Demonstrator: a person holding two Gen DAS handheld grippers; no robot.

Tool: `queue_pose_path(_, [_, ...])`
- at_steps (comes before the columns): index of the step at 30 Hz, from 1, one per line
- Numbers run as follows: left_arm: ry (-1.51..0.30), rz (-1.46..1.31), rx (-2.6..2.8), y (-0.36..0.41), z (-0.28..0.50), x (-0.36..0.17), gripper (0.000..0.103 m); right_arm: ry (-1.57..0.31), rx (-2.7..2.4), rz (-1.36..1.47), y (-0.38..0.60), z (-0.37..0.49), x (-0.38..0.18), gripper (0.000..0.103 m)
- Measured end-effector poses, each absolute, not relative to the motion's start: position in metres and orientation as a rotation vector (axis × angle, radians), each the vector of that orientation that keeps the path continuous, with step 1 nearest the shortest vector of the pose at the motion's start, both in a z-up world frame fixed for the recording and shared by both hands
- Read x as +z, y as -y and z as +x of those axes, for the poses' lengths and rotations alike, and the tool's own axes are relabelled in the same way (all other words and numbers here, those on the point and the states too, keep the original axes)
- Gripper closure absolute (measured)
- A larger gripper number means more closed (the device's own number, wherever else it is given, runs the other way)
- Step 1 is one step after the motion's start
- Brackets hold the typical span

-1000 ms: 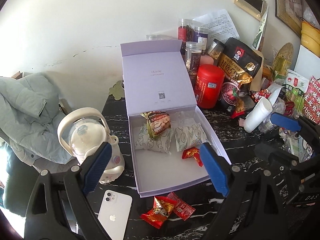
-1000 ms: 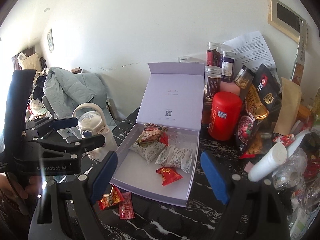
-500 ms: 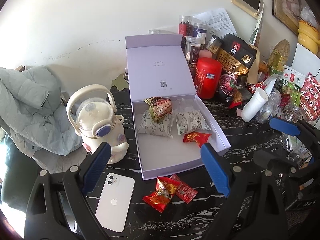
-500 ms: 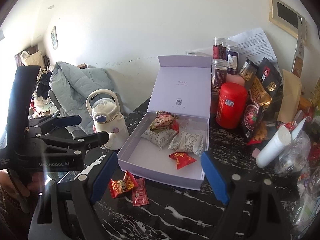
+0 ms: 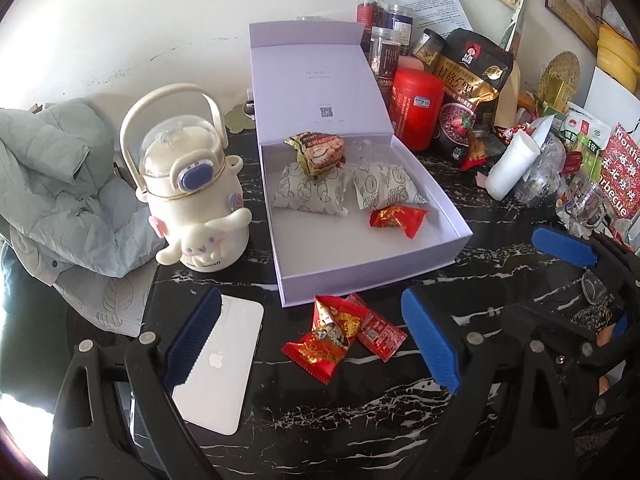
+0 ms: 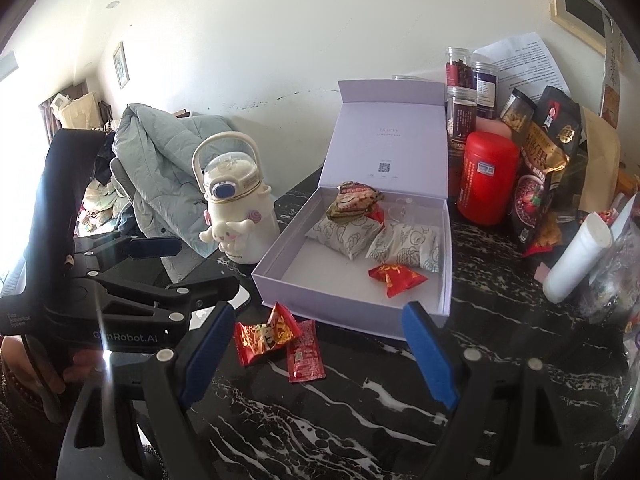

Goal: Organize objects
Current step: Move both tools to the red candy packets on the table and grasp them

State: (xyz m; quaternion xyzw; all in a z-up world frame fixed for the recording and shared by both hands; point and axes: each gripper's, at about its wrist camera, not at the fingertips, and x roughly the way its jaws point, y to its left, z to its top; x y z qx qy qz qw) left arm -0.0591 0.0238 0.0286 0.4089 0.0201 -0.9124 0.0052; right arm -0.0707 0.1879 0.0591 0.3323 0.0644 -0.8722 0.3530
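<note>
Grippers both lower now than a second ago, and nearer the near edge of the surface [image 5: 400, 420]; the loose snacks have grown large between my fingers, so I judge a pick-up is next.

Counting left to right: one white phone [image 5: 218, 364] at the near left, one cream kettle-shaped bottle [image 5: 192, 200] behind it, then the lavender box [image 5: 360, 268], lid up.

Inside it, four packets: one green-brown [image 5: 318, 152], two white patterned [image 5: 310, 194], one red [image 5: 396, 218].

Outside, touching the box's near wall, two red packets [image 5: 340, 336] still wait on the marble.

My left gripper [image 5: 312, 344] is spread wide and empty, straddling that pair.

My right gripper [image 6: 320, 344] is likewise released, holding nothing, near the same pair.
</note>
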Motion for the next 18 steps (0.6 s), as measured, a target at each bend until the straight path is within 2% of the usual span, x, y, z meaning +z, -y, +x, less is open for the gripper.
queue_pose_path(18, [-0.154, 1.472, -2.812, -0.012, -0.065, -0.033, 0.012, -0.172, -2.216, 0.965, -0.183, -0.071, 0.000, 0.017])
